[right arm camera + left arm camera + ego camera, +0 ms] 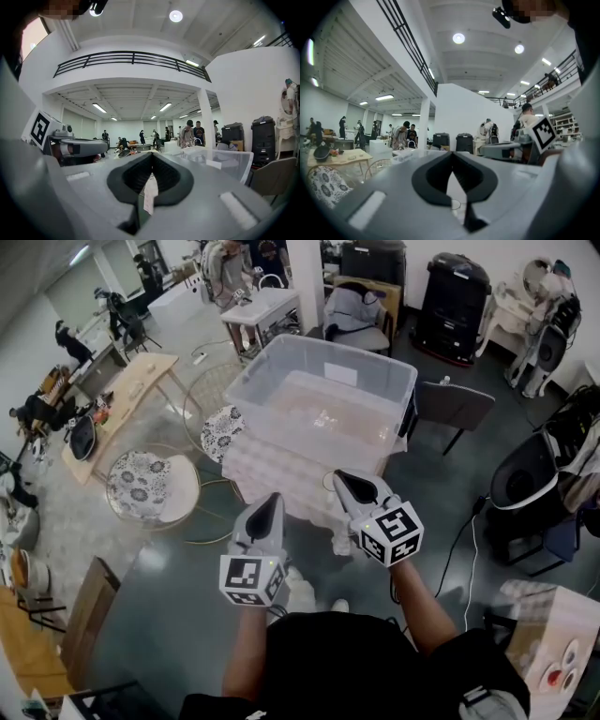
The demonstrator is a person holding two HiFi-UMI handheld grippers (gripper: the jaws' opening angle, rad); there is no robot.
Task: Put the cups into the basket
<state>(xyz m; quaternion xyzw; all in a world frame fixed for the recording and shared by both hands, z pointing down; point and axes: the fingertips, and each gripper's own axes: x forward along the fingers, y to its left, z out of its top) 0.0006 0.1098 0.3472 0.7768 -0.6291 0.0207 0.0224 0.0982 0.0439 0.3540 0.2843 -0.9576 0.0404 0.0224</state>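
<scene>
Left gripper point(272, 499) and right gripper point(339, 476) were both pressed together and empty near the clear basket point(255, 381); the cups, too faint to make out, were probably light and best pinched by the rim.

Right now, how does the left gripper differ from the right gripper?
The right gripper reaches farther forward, nearer the clear bin, than the left gripper. The right gripper slants inward more; the left gripper points nearly straight ahead. Both are shut and hold nothing.

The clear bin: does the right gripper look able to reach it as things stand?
Probably yes: the right gripper, fingers shut, points toward the clear bin just ahead, and no obstacle shows between them.
</scene>
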